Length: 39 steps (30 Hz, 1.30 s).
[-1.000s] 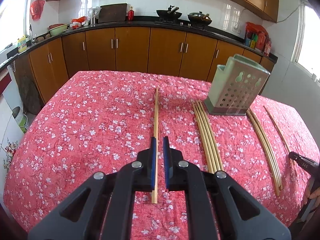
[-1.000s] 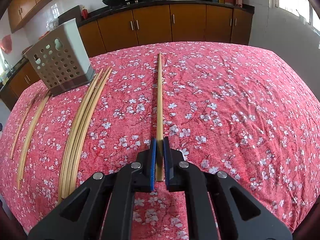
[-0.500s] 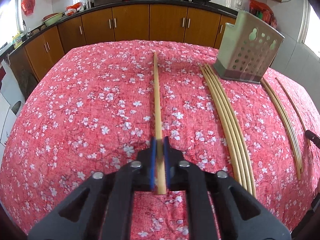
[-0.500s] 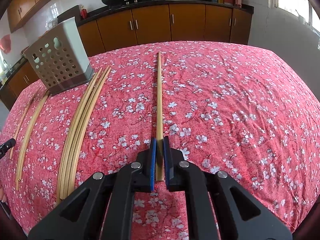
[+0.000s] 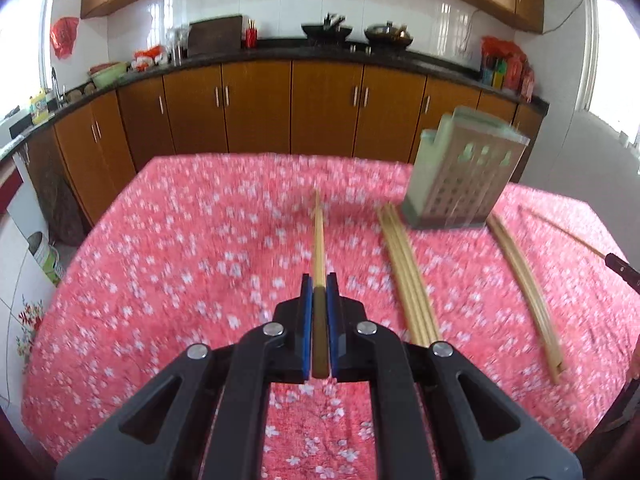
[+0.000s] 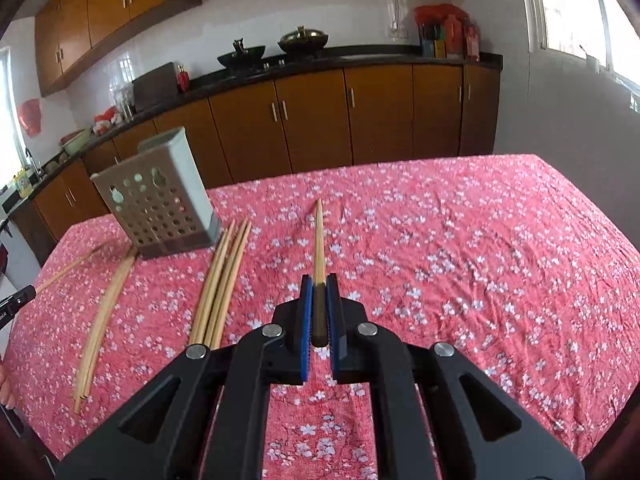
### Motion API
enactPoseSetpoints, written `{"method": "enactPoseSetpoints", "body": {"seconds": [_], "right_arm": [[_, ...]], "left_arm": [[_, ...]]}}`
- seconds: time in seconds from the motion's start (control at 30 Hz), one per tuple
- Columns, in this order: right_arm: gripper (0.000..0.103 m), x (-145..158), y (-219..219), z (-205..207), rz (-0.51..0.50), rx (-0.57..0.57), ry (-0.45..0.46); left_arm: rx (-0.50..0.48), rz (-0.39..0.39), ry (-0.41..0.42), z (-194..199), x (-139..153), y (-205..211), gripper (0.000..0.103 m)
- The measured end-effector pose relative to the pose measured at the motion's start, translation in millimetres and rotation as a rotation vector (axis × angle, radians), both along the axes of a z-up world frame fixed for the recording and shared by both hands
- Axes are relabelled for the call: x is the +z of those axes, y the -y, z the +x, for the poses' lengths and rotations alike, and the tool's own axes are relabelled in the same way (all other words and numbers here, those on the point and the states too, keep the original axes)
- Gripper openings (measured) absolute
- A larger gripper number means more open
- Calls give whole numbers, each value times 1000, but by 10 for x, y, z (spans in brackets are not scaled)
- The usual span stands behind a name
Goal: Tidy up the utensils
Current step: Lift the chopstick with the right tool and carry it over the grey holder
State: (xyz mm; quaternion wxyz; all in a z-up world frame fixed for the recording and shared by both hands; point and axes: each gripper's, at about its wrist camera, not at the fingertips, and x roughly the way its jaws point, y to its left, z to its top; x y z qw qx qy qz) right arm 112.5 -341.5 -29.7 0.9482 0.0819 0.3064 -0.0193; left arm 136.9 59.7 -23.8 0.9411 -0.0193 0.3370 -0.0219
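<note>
My left gripper (image 5: pixel 319 280) is shut on a bamboo chopstick (image 5: pixel 318 240) that points forward, lifted off the red floral tablecloth (image 5: pixel 180 248). My right gripper (image 6: pixel 319 280) is shut on another bamboo chopstick (image 6: pixel 319 236), also raised and pointing forward. A grey-green perforated utensil holder (image 5: pixel 460 176) stands at the right of the left wrist view and at the left of the right wrist view (image 6: pixel 160 200). A bundle of chopsticks (image 5: pixel 406 276) lies beside it, and shows in the right wrist view (image 6: pixel 222 280).
More chopsticks (image 5: pixel 524 284) lie right of the holder, with a single one (image 5: pixel 560 232) farther out; in the right wrist view they lie at the left (image 6: pixel 104 312). Brown kitchen cabinets (image 5: pixel 320 108) stand behind the table. The other gripper's tip (image 5: pixel 622 272) shows at the right edge.
Both grippers have risen off the cloth, each lifting its chopstick. The views now look higher over the table toward the cabinets. The left view is motion-blurred.
</note>
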Motion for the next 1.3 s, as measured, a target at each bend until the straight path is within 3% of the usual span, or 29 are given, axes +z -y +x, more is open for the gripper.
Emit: {"method": "enactPoseSetpoints", "body": {"seconds": [0.3,0.67,0.83,0.93,1.13,1.3], "right_arm": [[8,561,-9,-95,4,-15,194],[8,854,-4,103,6,-29,244],[8,1186,-35,257,-15,-36,302],[8,1460,-87,304,-17,-26,365],[8,2016,-312,296,25,18,536],[8,2121,-574,357,57,81,610]], "left_arm": [[32,-68,187,14,756,-11,8],[45,-53,217,251,1008,26,8],[56,-38,261,350,1236,36,8],[56,-41,321,389,1517,77,8],[35,-109,448,419,2056,237,8],[5,-187,522,444,2274,457,8]]}}
